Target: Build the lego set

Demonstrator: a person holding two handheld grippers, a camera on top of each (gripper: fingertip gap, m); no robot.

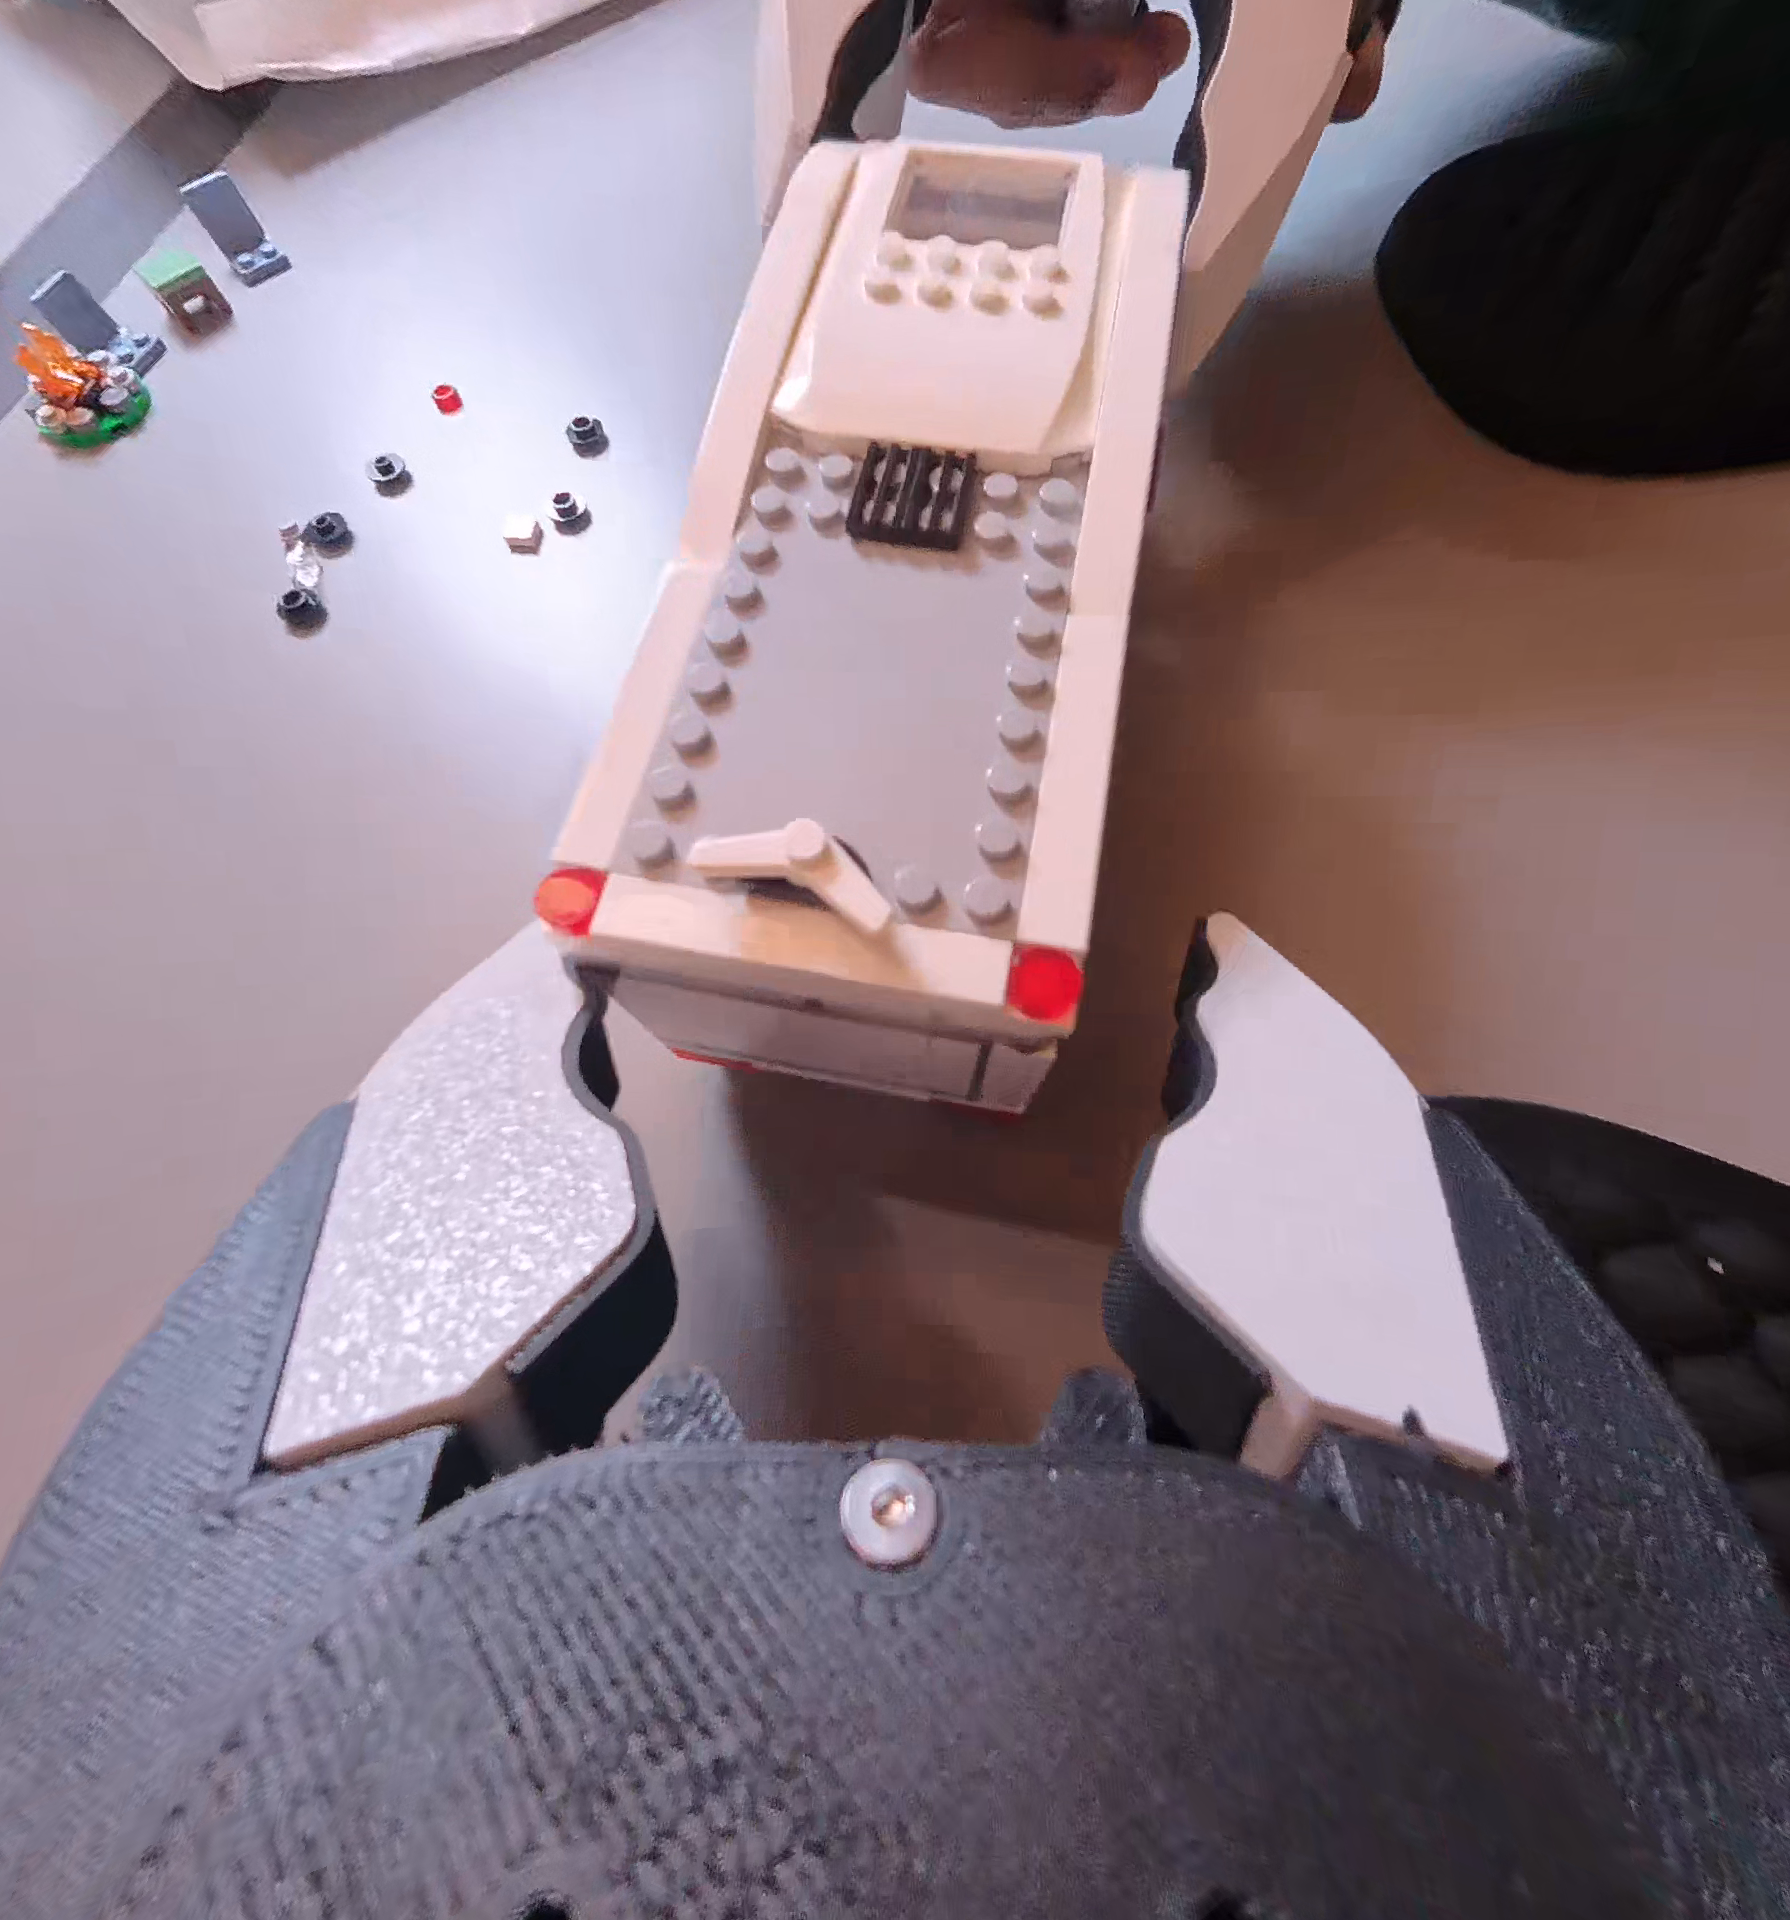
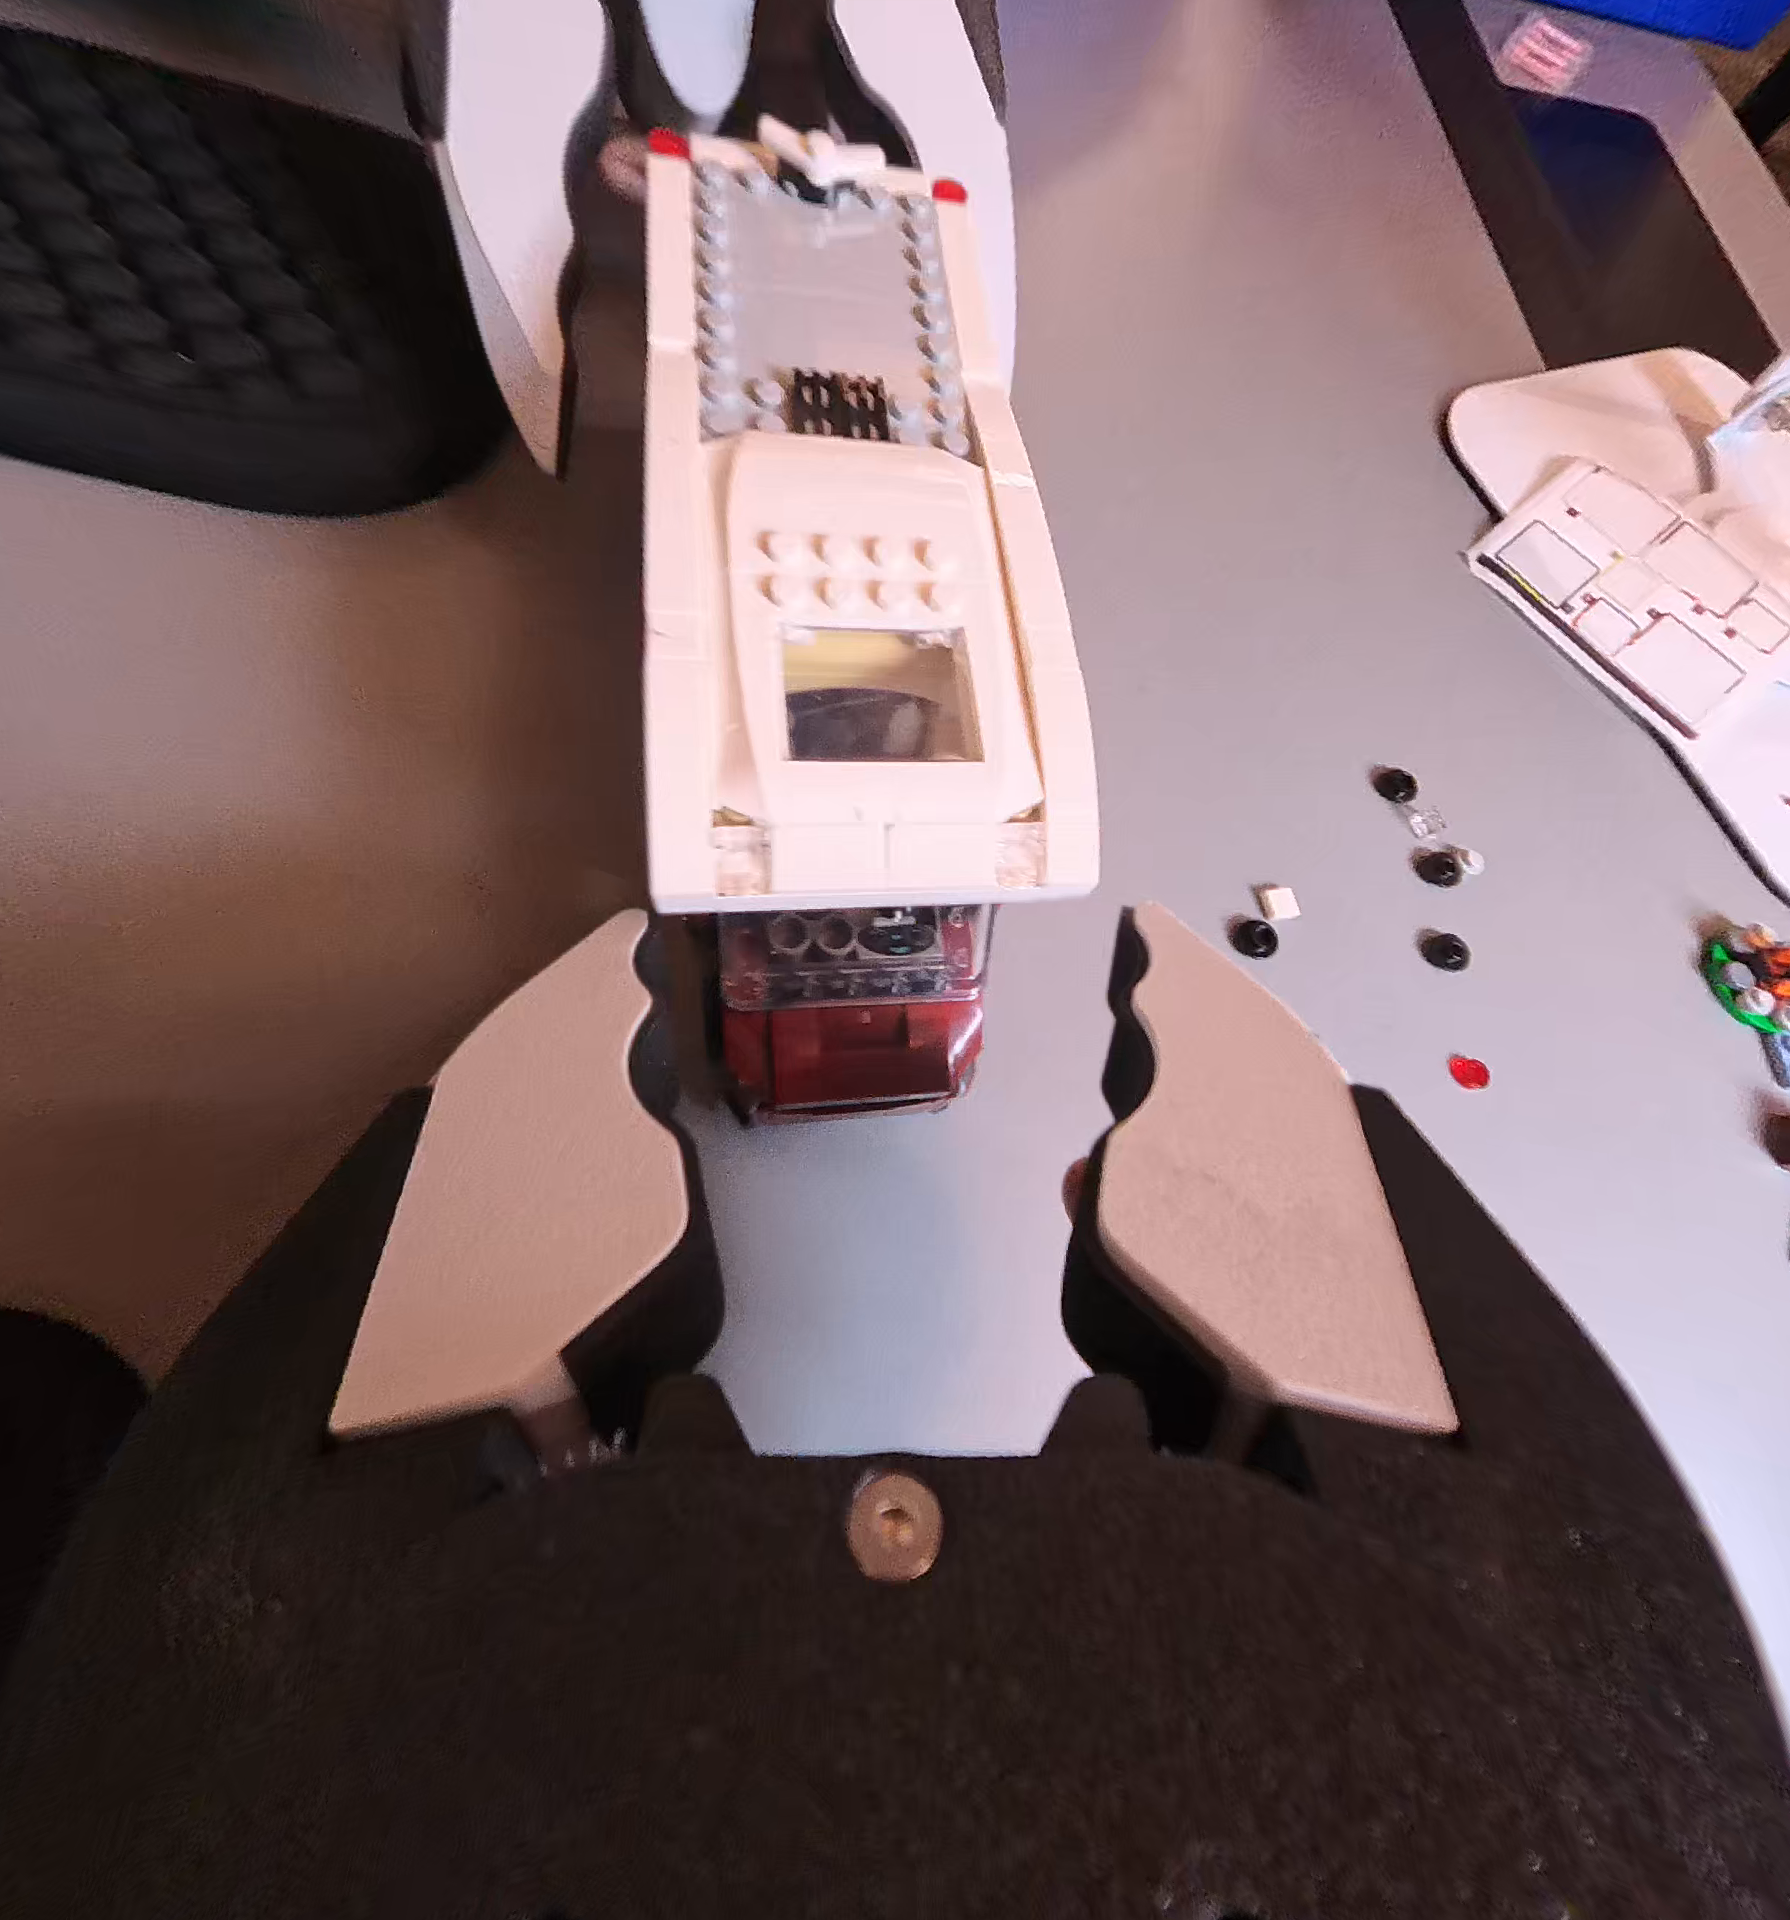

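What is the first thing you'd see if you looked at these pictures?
A long white brick-built camper van fills the middle of the table, with red round lights at its rear corners and a red cab at the front. The left tongs and right tongs gape open at either end. Tiny loose pieces lie scattered beside it.

A smooth grey table (image 2: 1234,436) carries a long white brick-built camper van (image 2: 849,540). Beside it lie scattered small black round studs (image 2: 1444,950), a red stud (image 2: 1469,1071), a brick campfire on a green base (image 2: 1758,977) and a white sticker sheet (image 2: 1649,613).
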